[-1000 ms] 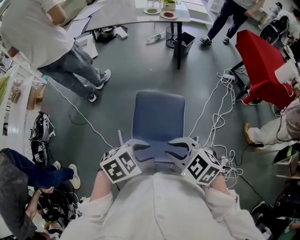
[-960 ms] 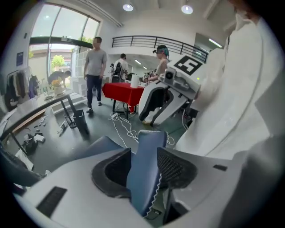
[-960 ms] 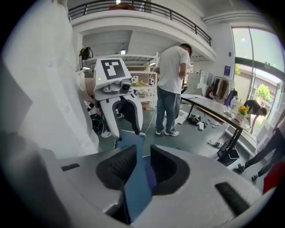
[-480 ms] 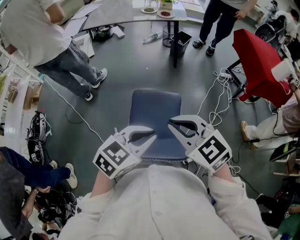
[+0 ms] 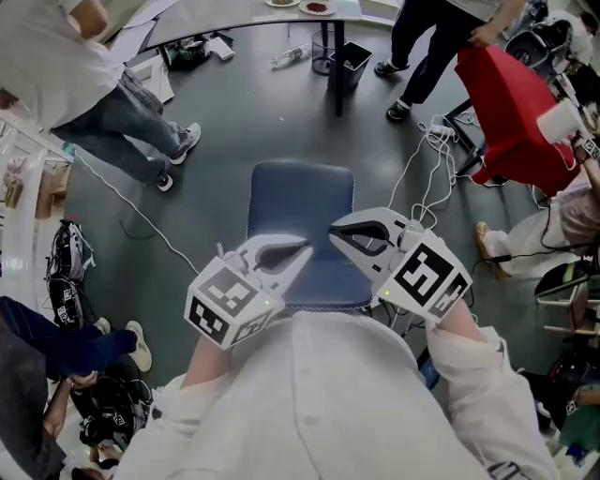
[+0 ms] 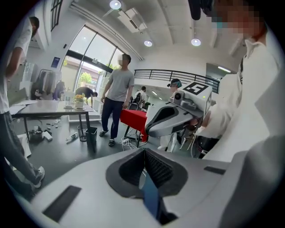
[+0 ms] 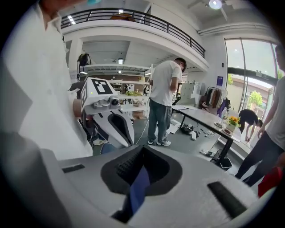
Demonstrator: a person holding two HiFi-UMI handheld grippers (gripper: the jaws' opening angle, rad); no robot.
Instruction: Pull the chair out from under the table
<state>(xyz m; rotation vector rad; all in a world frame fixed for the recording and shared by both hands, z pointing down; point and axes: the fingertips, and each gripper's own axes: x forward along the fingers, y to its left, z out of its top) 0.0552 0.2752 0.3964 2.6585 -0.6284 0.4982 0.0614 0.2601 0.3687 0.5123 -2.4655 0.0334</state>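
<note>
The blue chair (image 5: pixel 298 211) stands on the grey floor, apart from the table (image 5: pixel 234 14) at the top of the head view. My left gripper (image 5: pixel 305 248) and right gripper (image 5: pixel 333 230) hover side by side over the seat's near half, tips pointing at each other. Both have just been closing and are now shut with nothing between the jaws. In the left gripper view the closed jaws of the left gripper (image 6: pixel 144 151) show only blue chair below; the right gripper (image 6: pixel 149 130) hangs opposite. The right gripper view shows its own gripper (image 7: pixel 143 149) shut the same way.
People stand around: one at the left (image 5: pixel 84 84), one at the top right (image 5: pixel 431 37), one crouched at the lower left (image 5: pixel 47 347). A red-covered thing (image 5: pixel 511 112) and white cables (image 5: pixel 427 178) lie to the right. A black bin (image 5: pixel 349 64) stands by the table leg.
Both grippers have lifted away from the chair's near edge, where they stood open, and have come up over the seat with jaws closed. The chair has stayed in place.
</note>
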